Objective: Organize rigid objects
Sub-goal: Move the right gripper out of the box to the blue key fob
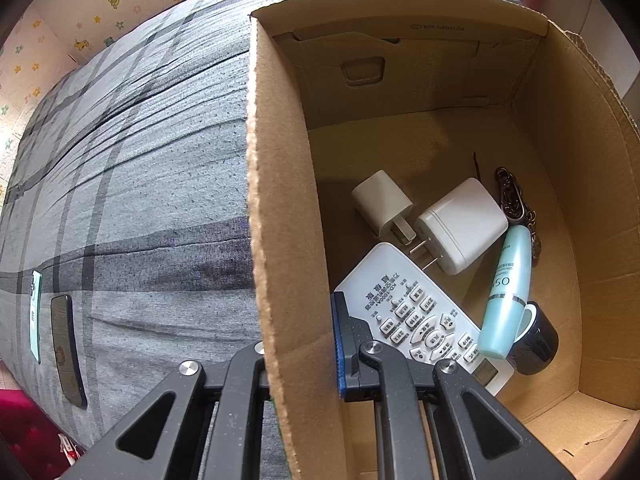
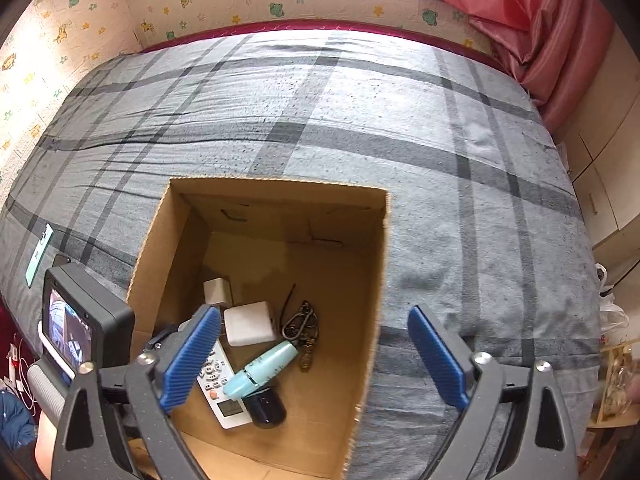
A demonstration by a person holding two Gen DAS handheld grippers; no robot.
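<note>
An open cardboard box (image 1: pixel 280 208) (image 2: pixel 376 280) stands on a grey plaid bed. Inside lie a white remote (image 1: pixel 416 312) (image 2: pixel 218 380), two white chargers (image 1: pixel 464 224) (image 2: pixel 250 322), a pale blue tube (image 1: pixel 506 296) (image 2: pixel 264 368), a dark cap (image 1: pixel 536 344) (image 2: pixel 264 404) and a metal keychain (image 1: pixel 512 196) (image 2: pixel 298 322). My left gripper (image 1: pixel 298 364) is shut on the box's left wall, one finger inside and one outside. My right gripper (image 2: pixel 316 356) is open and empty above the box's near right part.
A black phone (image 1: pixel 68 352) and a mint green phone (image 1: pixel 36 316) (image 2: pixel 40 254) lie on the bed left of the box. Papered walls stand behind and left of the bed. A pink curtain (image 2: pixel 528 16) hangs at the far right.
</note>
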